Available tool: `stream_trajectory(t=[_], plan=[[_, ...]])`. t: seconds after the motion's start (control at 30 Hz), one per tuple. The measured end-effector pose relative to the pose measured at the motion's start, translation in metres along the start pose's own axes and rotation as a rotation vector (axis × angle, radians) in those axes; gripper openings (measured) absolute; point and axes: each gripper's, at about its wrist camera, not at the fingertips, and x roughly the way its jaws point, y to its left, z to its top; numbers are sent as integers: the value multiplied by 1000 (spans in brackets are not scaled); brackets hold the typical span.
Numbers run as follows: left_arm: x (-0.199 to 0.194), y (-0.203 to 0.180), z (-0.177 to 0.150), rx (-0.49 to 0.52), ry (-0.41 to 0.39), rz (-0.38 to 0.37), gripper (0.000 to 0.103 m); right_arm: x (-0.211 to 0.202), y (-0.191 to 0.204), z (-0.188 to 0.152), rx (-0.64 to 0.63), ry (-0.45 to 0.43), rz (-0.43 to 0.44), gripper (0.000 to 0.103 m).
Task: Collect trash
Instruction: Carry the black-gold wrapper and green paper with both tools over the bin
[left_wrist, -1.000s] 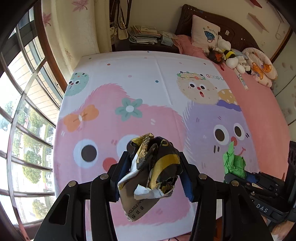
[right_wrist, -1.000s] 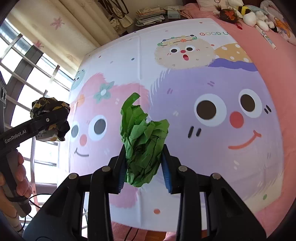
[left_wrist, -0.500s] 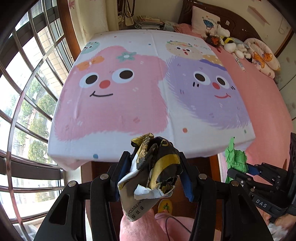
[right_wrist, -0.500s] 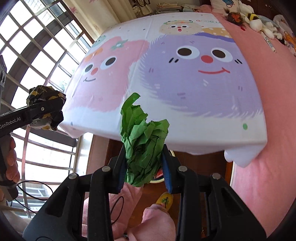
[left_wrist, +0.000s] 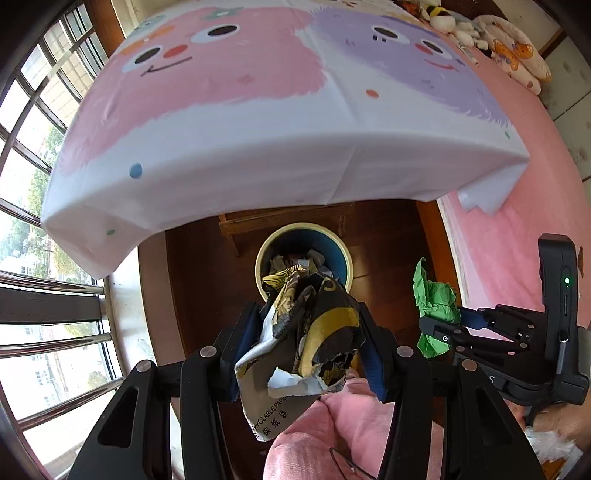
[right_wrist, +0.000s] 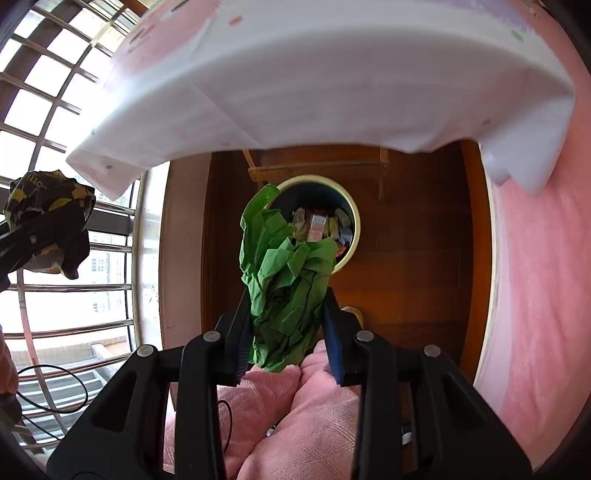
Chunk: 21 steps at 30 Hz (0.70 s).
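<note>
My left gripper (left_wrist: 308, 345) is shut on a crumpled black, gold and white paper bag (left_wrist: 314, 332), which also shows at the left edge of the right wrist view (right_wrist: 48, 221). A crumpled green paper wad (right_wrist: 284, 291) sits pinched in my right gripper (right_wrist: 286, 332), and it appears at the right of the left wrist view (left_wrist: 434, 306) too. Both point steeply down over a round cream-rimmed trash bin (left_wrist: 334, 240) (right_wrist: 354, 206) on the dark wooden floor. The bin holds several wrappers and cartons.
The bed's cartoon sheet (left_wrist: 295, 129) overhangs just beyond the bin, with a pink cover (right_wrist: 535, 258) to the right. A barred window (left_wrist: 33, 295) fills the left. Pink-trousered legs (right_wrist: 295, 417) lie below the grippers. A wooden frame (right_wrist: 317, 166) stands behind the bin.
Both grippers swung back off the bed and tipped downward, so the floor and the trash bin came into view under them. Each still holds its trash.
</note>
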Motion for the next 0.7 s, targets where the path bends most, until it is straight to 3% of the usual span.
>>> stream_trajectory(t=[0.23,0.7], plan=[[68,8,-26,30,53,-41,51,68,-12,-11,134,40,-38,30],[203,28,-10,28,79,-126,51,159,-28,6,194,-5,-40,30]])
